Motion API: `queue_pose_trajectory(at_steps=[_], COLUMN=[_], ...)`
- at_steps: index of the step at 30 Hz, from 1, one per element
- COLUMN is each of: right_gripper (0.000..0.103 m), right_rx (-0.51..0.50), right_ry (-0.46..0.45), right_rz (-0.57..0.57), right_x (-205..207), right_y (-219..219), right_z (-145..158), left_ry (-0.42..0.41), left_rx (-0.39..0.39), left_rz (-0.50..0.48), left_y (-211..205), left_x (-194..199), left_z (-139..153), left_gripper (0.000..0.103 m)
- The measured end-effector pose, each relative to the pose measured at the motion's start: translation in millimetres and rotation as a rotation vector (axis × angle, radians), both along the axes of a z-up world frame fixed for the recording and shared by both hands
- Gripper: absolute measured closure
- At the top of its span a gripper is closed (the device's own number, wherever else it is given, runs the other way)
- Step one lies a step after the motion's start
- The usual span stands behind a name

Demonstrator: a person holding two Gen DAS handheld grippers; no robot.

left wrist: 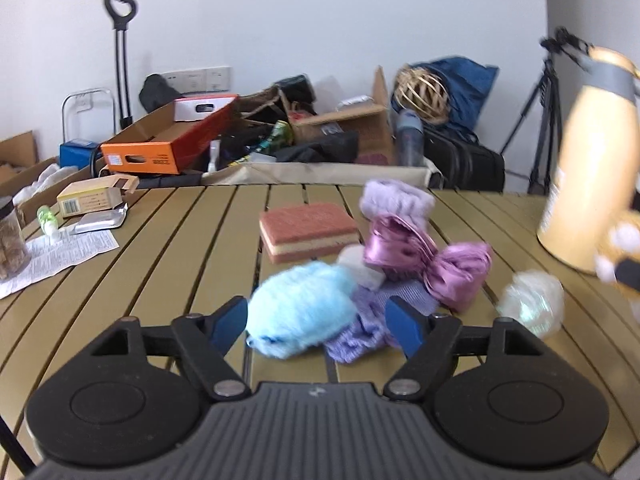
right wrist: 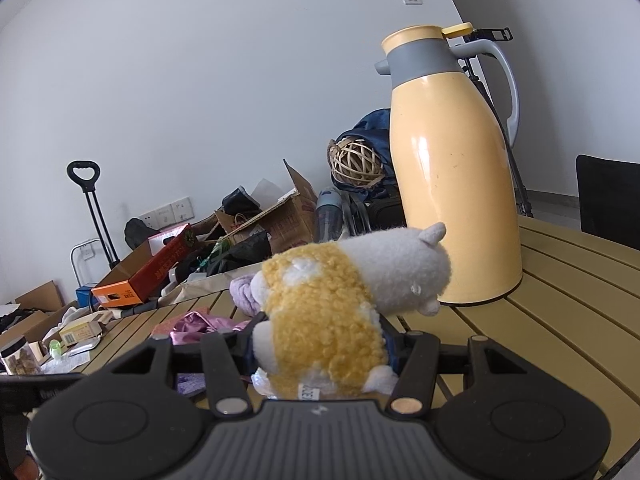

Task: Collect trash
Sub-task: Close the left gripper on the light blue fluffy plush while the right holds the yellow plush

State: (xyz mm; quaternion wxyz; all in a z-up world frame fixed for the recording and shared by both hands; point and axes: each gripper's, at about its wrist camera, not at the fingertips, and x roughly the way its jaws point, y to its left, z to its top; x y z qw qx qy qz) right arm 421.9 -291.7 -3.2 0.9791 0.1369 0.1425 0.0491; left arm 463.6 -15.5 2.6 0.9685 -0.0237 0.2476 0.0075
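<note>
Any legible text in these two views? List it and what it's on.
None reads with certainty.
Orange shoebox: white label and dark print on its side, too small.
Leaflet: dense print, unreadable.
Small carton: barcode and print, blurred.
Cardboard box: red printing, too blurred.
Plush toy tag: partial characters, cut off.
Thermos jug: no text on the side that shows.
</note>
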Motion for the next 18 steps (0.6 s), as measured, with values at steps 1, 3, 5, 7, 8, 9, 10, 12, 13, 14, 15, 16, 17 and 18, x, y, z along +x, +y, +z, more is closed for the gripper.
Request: queue_pose_trajectory(at_steps=[1, 3, 5, 7, 8, 9, 10, 12, 13, 14, 15, 16, 17, 18], right_gripper=[0.05, 0.05, 0.05, 0.05, 0.05, 0.05, 0.05, 0.05, 0.05, 0.05, 0.05, 0.05, 0.05, 0.05], right_rx=[-0.002, -0.007, -0.01, -0.014, -0.015, -0.016, -0.017, -0.018, -0.019, -0.02, -0.021, -0.021, -0.02, -0.02], right_ry=[0.004, 0.011, 0.017, 0.02, 0.022, 0.024, 0.026, 0.029, 0.031, 0.032, 0.032, 0.033, 0.033, 0.034], right_rz=[-0.001, -0.003, -0.006, -0.01, -0.012, -0.014, -0.016, -0.019, -0.02, -0.021, -0.022, -0.023, -0.024, -0.025], right_x=[1, 3, 4, 5, 6, 6, 6, 7, 7, 7, 7, 7, 6, 6], right_y=[0, 0, -1, -2, -3, -4, -4, -6, -6, -7, -7, -8, -9, -10], right_z=[-1, -2, -2, -3, -3, -4, -4, -6, -6, -6, -6, -6, -7, -7], left_ry=[0.0, 0.008, 0.039, 0.076, 0.096, 0.111, 0.124, 0.141, 0.148, 0.155, 0.159, 0.164, 0.161, 0.156], left_rx=[-0.023, -0.068, -0.119, -0.169, -0.195, -0.218, -0.24, -0.268, -0.278, -0.288, -0.295, -0.304, -0.318, -0.325], left_rz=[0.009, 0.038, 0.065, 0.081, 0.084, 0.086, 0.086, 0.093, 0.094, 0.096, 0.1, 0.102, 0.098, 0.097], left_y=[4, 12, 20, 27, 29, 31, 33, 35, 36, 36, 37, 37, 39, 40], left_x=[4, 13, 25, 37, 43, 46, 49, 54, 56, 58, 59, 60, 60, 59], left_z=[0, -2, -5, -10, -13, -16, -18, -22, -24, -26, -28, -30, -31, -32], left_gripper=[0.021, 0.016, 0.016, 0.016, 0.016, 0.016, 0.016, 0.017, 0.018, 0.02, 0.026, 0.029, 0.03, 0.031])
